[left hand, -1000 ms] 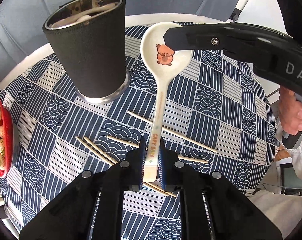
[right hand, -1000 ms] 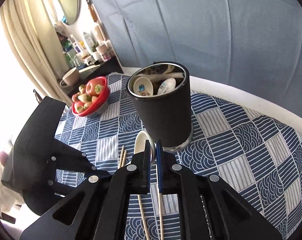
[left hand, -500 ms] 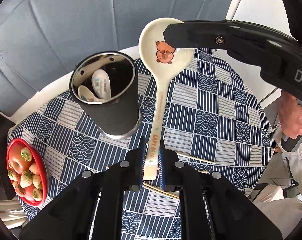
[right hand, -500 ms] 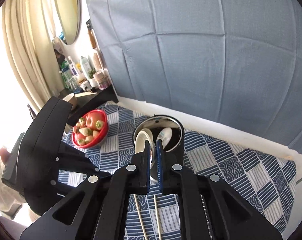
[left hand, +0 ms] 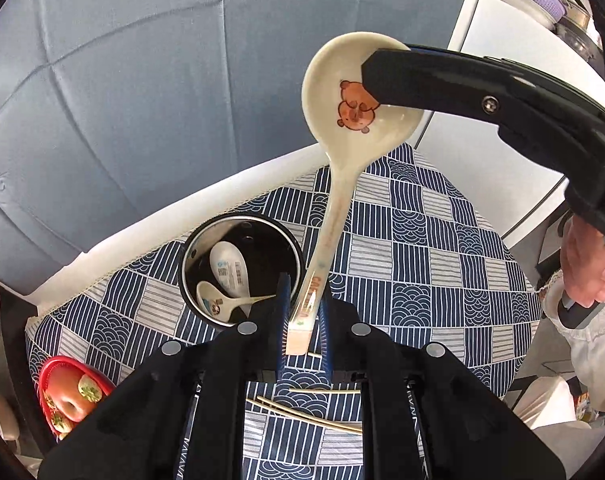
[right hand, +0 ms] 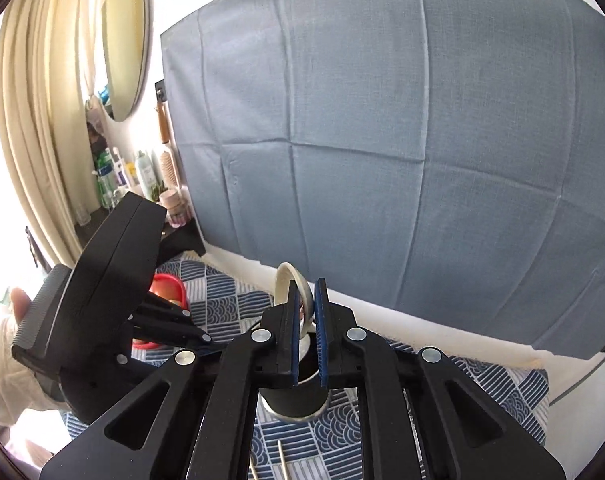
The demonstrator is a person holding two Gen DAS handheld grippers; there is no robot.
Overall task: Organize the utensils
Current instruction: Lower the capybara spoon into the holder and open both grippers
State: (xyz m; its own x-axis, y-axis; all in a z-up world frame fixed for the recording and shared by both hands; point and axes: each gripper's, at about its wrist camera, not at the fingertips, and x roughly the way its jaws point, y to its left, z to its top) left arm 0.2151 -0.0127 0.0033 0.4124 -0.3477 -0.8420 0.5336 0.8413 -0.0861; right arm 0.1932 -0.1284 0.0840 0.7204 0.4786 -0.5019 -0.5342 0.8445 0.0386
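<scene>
A white ceramic spoon (left hand: 342, 120) with a brown bear print hangs in the air between both grippers. My left gripper (left hand: 302, 312) is shut on the end of its handle. My right gripper (right hand: 306, 300) is shut on the rim of the spoon's bowl (right hand: 284, 280), and in the left wrist view its black finger (left hand: 382, 76) covers part of the bowl. Below stands the black utensil holder (left hand: 190, 256), upright, with two white spoons (left hand: 226, 268) inside. Several wooden chopsticks (left hand: 314, 416) lie on the cloth nearer to me.
A blue-and-white patterned cloth (left hand: 422, 260) covers the round table. A red bowl of fruit (left hand: 50, 376) sits at the table's left edge. A grey-blue cloth backdrop (right hand: 382, 120) hangs behind. A person's hand (left hand: 586, 264) grips the right gripper's handle.
Both grippers have lifted the spoon well above the table. The holder, beside the spoon a second ago, now lies below it, and I look down into its open mouth.
</scene>
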